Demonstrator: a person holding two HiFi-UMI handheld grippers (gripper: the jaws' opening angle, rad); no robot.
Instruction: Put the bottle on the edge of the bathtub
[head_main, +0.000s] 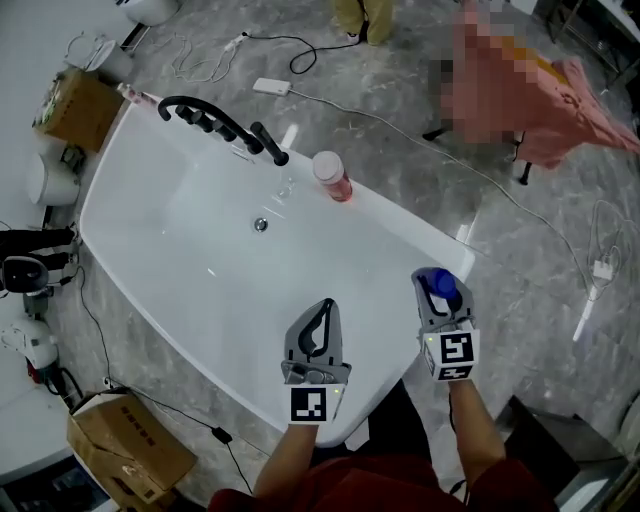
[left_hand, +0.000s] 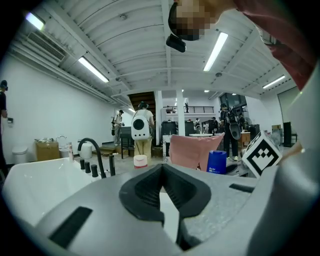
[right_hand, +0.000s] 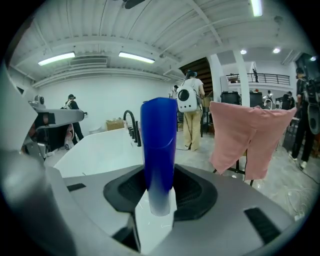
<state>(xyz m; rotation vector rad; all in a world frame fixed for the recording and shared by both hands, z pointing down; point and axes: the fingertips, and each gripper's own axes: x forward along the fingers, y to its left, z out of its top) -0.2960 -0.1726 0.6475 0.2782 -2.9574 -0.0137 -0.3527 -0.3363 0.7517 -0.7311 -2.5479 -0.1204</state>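
Note:
A blue bottle (head_main: 446, 288) stands upright between the jaws of my right gripper (head_main: 438, 286), which is shut on it, just off the near right corner of the white bathtub (head_main: 400, 225). In the right gripper view the blue bottle (right_hand: 159, 145) rises straight out of the right gripper (right_hand: 159, 192), with the pads against its lower part. My left gripper (head_main: 322, 315) hovers over the tub's near rim, shut and empty; its tips meet in the left gripper view (left_hand: 161, 172). A pink bottle (head_main: 332, 176) with a white cap stands on the tub's far rim.
A black faucet (head_main: 215, 122) with knobs sits on the far rim. Cardboard boxes (head_main: 75, 108) (head_main: 125, 440) stand left of the tub. Cables run over the marble floor. A pink cloth (right_hand: 247, 140) hangs on a rack at right. People stand in the background.

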